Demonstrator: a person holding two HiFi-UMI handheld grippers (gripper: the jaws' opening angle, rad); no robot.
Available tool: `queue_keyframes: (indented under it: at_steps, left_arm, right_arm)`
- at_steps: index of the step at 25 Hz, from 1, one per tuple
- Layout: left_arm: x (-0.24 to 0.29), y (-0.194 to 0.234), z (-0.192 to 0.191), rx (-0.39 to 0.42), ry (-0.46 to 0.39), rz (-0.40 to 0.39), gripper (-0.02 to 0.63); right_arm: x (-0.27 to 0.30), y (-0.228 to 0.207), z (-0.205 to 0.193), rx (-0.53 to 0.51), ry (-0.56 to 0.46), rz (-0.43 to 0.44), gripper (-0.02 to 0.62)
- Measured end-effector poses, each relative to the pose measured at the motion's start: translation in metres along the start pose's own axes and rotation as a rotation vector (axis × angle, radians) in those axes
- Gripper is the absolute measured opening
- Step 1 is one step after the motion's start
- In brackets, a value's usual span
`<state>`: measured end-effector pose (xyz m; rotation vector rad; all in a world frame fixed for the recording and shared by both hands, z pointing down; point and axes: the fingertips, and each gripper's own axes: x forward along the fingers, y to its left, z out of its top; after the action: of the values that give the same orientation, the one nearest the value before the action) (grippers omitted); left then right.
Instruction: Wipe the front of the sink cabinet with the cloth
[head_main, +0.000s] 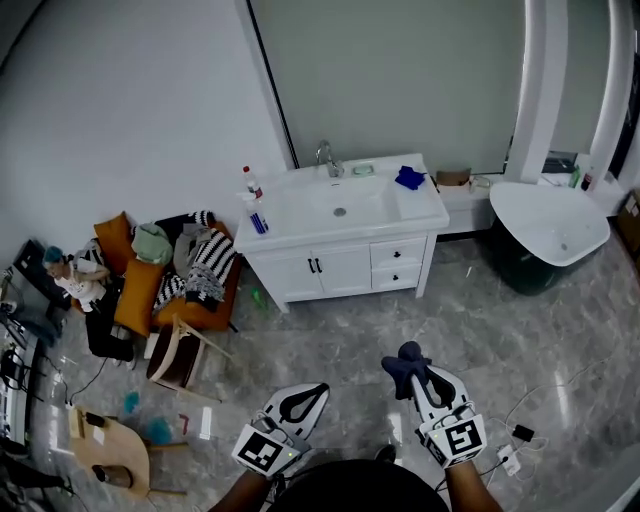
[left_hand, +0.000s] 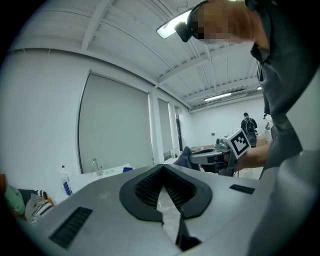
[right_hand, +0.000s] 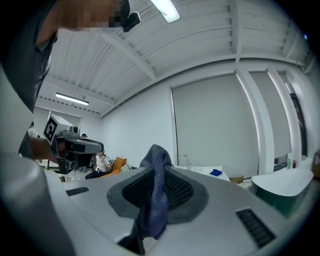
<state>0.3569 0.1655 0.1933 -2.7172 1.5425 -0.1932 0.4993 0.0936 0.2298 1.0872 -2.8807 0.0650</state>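
Head view puts the cabinet well across the grey floor from the person, its white doors and drawers facing them under the sink. From where I stand, nothing touches it yet: both tools are held low, far out in front of the cabinet. The right gripper is clamped on the cloth, dark blue, which sticks up past the jaw tips and, in the right gripper view, hangs down between the pads. The left gripper has its jaws pressed together with nothing in them. A spare rag, also blue, lies on top of the cabinet to the right of the basin, and a bottle stands at the cabinet's left end. I'd say the step in hand is the approach. To do it well, walk square up to the cabinet front, grip firmly so the cloth can't slip, and lay its loose bunched end on the doors rather than the hard jaw tips. Mind the dark handles, and the clothes heaped left of the cabinet.
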Motion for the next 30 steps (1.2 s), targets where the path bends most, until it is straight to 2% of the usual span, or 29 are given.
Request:
queue_keyframes:
  at_steps: [6,11,13,17,21,26,30]
  left_arm:
    - [0.026,0.012,-0.006,-0.015,0.038,0.004,0.004]
    - [0.049,0.030,-0.013,-0.036,0.034,-0.025,0.005]
    - [0.059,0.042,-0.009,-0.044,0.021,-0.039,0.004]
    - [0.074,0.078,-0.003,-0.061,-0.034,-0.048,0.004]
    - [0.082,0.119,-0.004,-0.072,-0.081,-0.053,0.004]
    - [0.077,0.176,-0.015,-0.094,-0.110,-0.019,0.005]
    - [0.070,0.207,-0.024,-0.123,-0.143,0.032,0.004]
  right_arm:
    - [0.019,-0.020,-0.009,0.018,-0.002,0.017,0.058]
    - [0.037,-0.026,-0.016,0.020,0.119,0.014,0.058]
    - [0.047,-0.029,-0.010,0.016,0.128,0.005,0.058]
    - [0.079,-0.032,0.010,-0.028,0.128,0.004,0.058]
    - [0.117,-0.033,0.021,-0.085,0.063,-0.010,0.058]
    - [0.167,-0.012,0.030,-0.100,0.093,0.013,0.058]
    - [0.194,0.003,0.029,-0.118,0.129,0.064,0.058]
